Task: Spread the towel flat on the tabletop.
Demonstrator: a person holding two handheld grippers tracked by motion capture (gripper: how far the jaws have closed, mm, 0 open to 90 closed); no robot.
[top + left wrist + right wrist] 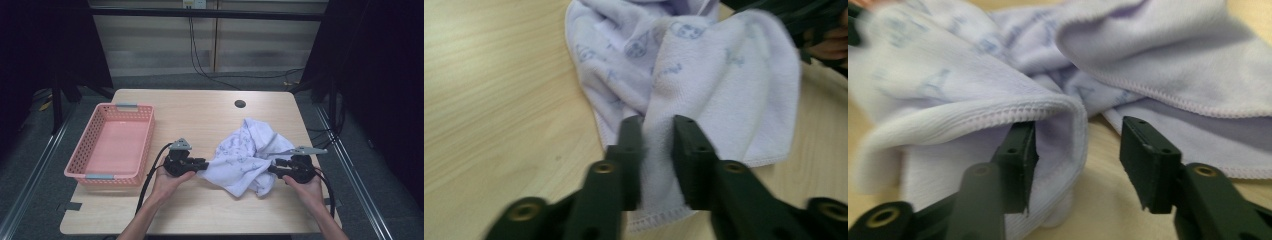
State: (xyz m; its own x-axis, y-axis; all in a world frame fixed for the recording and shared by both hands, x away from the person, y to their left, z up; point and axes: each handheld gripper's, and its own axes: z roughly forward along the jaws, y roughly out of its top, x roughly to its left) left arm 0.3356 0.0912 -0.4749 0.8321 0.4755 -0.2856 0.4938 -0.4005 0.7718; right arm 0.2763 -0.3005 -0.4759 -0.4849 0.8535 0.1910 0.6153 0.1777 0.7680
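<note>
In the left gripper view, the left gripper [658,135] had its two black jaws pinched onto a fold of the pale lilac towel [704,85], the cloth squeezed flat in the narrow gap between them and its stitched hem hanging out below. In the right gripper view, the right gripper [1078,145] stood with its jaws well apart; a hemmed edge of the towel [998,100] draped over the jaw at the left of the frame, while the jaw at the right was bare above the wood, so nothing was clamped.

The high view gave the wider layout that those close views lacked. The towel [245,155] lay crumpled at the centre right of the frame on a light wooden table [200,115], with the left gripper [202,164] at its left edge and the right gripper [272,167] at its right edge, each held in a hand coming up from the bottom. A pink basket [145,135] sat at the left of the frame, well apart from the towel.
</note>
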